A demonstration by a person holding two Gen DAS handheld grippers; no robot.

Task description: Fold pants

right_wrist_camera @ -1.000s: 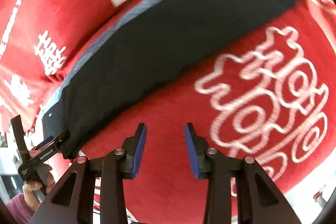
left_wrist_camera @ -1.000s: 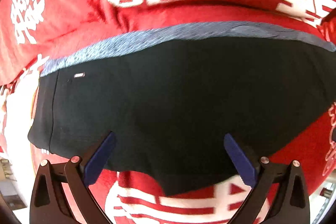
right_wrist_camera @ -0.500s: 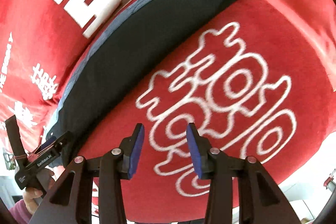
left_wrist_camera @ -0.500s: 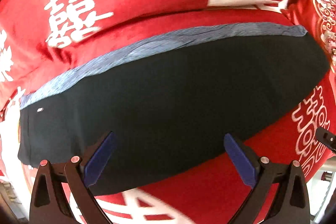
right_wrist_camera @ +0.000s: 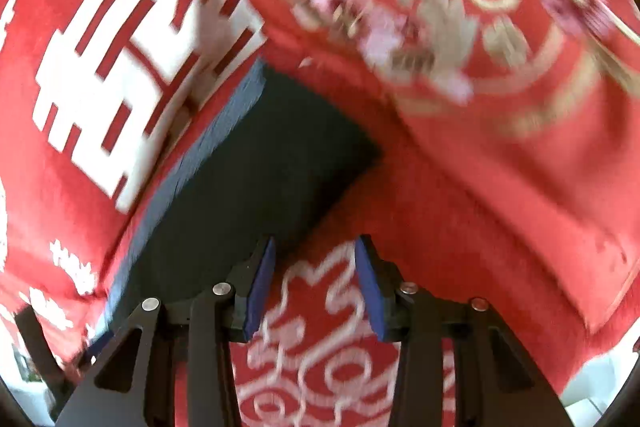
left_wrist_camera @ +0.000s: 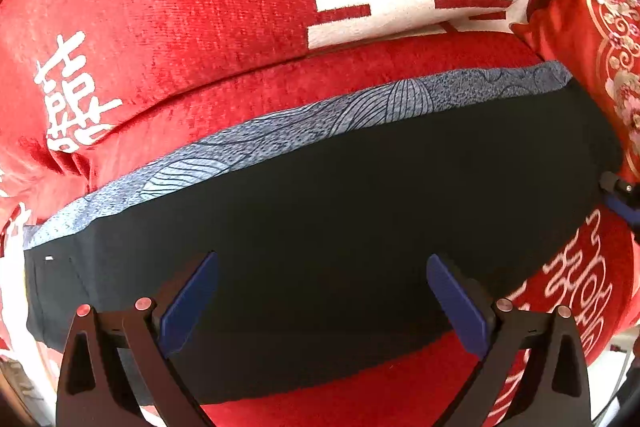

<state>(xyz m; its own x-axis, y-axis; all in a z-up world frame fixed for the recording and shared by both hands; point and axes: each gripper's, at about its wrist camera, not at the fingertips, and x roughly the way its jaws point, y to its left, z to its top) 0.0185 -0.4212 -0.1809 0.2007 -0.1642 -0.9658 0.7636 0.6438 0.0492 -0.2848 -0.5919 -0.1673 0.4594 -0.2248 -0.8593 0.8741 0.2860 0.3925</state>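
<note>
Red plush cover [left_wrist_camera: 200, 7] with white characters fills both views; the pants [left_wrist_camera: 340, 227] lie flat on it as one long dark band, folded lengthwise, with a blue-grey patterned strip [left_wrist_camera: 320, 123] along the far edge.

Left gripper [left_wrist_camera: 322, 301] hangs over the pants near their near edge. Its two blue pads [left_wrist_camera: 188, 303] stand wide apart, with only dark cloth seen between them; they hold nothing, and whether the tips touch the cloth cannot be told.

Right gripper [right_wrist_camera: 314, 281] is at the far end of the pants [right_wrist_camera: 256, 179] from the waist. Its jaws have just been closing and stand partly closed with a narrow gap between them. The left pad [right_wrist_camera: 260, 287] overlaps the pants' near edge in the view; the gap shows only red cover [right_wrist_camera: 312, 339] with a white scroll pattern. Nothing is gripped.

Beyond that end of the pants a red cushion [right_wrist_camera: 460, 47] with gold and pink embroidery rises, blurred.

Count: one pair of pants, two grippers, one embroidered cushion. No containers appear in view.
</note>
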